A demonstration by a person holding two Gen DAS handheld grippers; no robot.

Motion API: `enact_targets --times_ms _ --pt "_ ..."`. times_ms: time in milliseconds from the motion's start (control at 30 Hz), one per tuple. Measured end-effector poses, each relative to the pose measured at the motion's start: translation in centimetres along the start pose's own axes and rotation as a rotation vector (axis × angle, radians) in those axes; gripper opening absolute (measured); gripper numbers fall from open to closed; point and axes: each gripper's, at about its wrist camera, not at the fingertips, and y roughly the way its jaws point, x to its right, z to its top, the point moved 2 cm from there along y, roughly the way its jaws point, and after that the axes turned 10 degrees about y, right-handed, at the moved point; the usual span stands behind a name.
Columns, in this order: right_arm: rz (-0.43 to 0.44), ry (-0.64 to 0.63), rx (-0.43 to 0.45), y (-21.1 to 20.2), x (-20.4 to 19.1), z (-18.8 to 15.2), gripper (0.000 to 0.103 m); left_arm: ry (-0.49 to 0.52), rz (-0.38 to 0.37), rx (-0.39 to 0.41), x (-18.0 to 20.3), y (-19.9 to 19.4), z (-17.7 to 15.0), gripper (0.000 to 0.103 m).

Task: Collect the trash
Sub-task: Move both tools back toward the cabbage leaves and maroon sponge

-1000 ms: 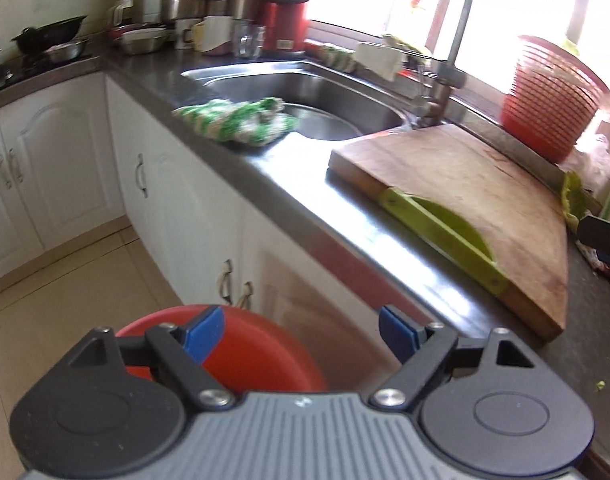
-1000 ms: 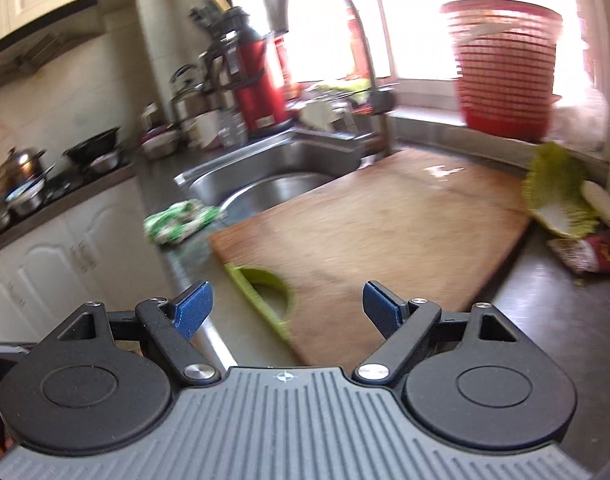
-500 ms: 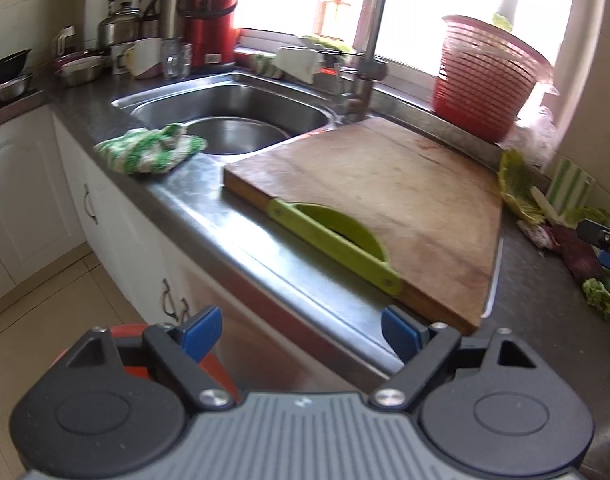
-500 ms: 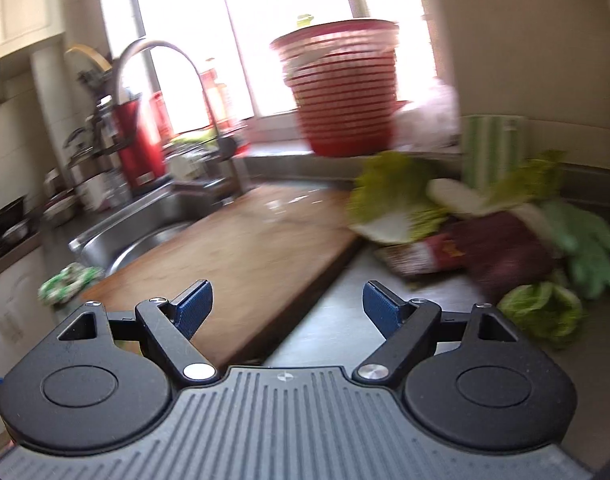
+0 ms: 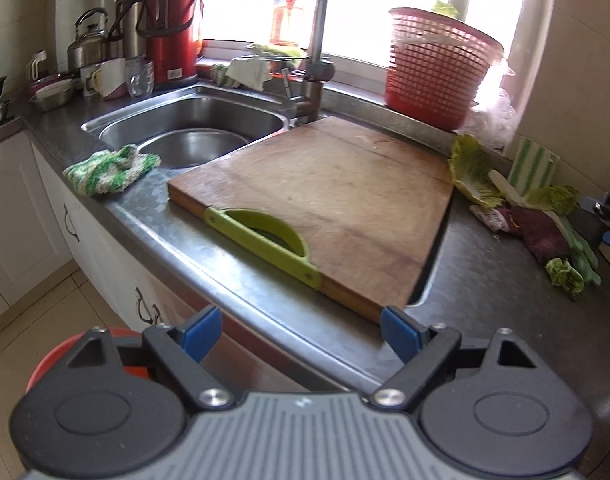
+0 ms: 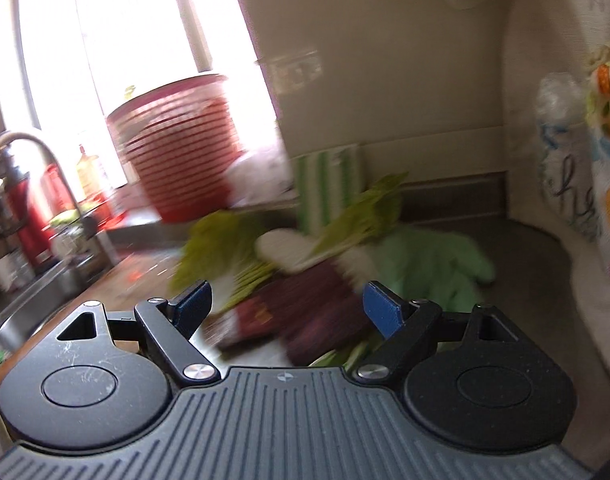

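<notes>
The right tongs (image 6: 287, 306) had swung from the cutting board (image 5: 337, 200) to the vegetable scraps (image 6: 305, 280) near the surface's (image 5: 485, 292) far corner; both tongs, including the left tongs (image 5: 301, 332), gaped empty.

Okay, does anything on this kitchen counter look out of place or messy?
Yes: vegetable scraps, cabbage leaves and purple peelings, lie loose on the counter right of the cutting board. A green-white cloth is crumpled at the sink's edge.
</notes>
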Motion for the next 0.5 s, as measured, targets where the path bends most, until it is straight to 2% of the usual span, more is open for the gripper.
enact_targets --times_ms 267,500 --pt "-0.045 0.122 0.009 6.1 5.1 4.5 0.103 0.018 0.001 0.003 2.6 -0.5 0.9 0.087" --pt "-0.042 0.172 -0.011 11.8 7.9 5.8 0.103 0.047 -0.037 0.014 6.0 0.4 2.5 0.087"
